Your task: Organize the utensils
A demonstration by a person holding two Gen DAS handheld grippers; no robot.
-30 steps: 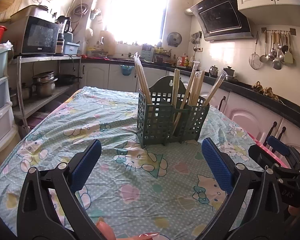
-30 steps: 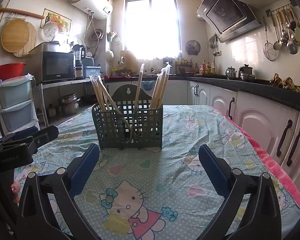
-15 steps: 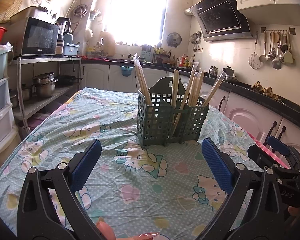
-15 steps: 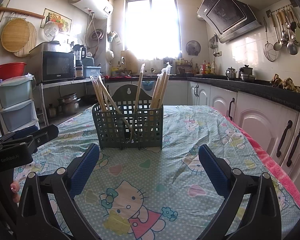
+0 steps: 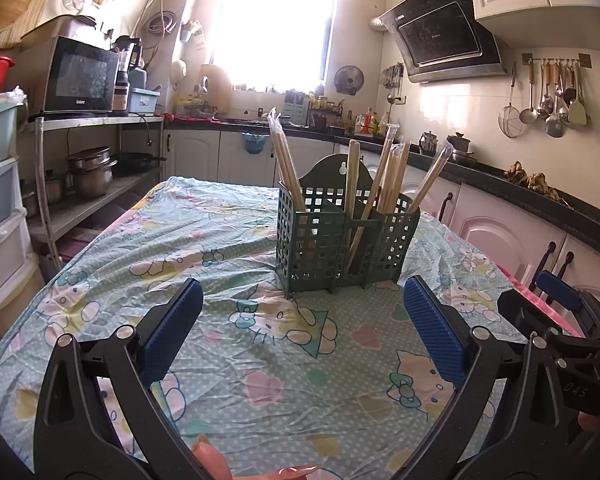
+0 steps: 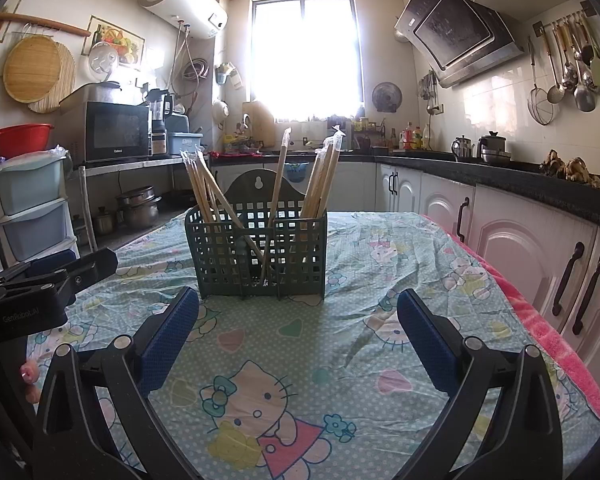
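The left gripper (image 5: 302,328) is hanging low over the table with its two blue pads (image 5: 171,332) standing wide apart and nothing between them. The right gripper (image 6: 298,330) is doing the same, wide and empty, and its dark body is also showing at the lower right of the left view. Just past both tools, in the middle of each frame, the green basket (image 6: 256,252) is sitting upright on the cartoon tablecloth (image 6: 380,280). Wrapped chopsticks (image 6: 198,190) are leaning in its left part, one stick (image 6: 278,184) is leaning alone in the middle part, and a further bundle (image 6: 326,178) is standing in the right part. No loose utensil is lying on the cloth that I can see, so I am judging that the sorting is nearly finished or that a stick is about to be moved between parts. To do that well, one tool should be steadying the basket wall, because the basket looks light, while the other is pinching a single stick near its top and lifting it straight up.
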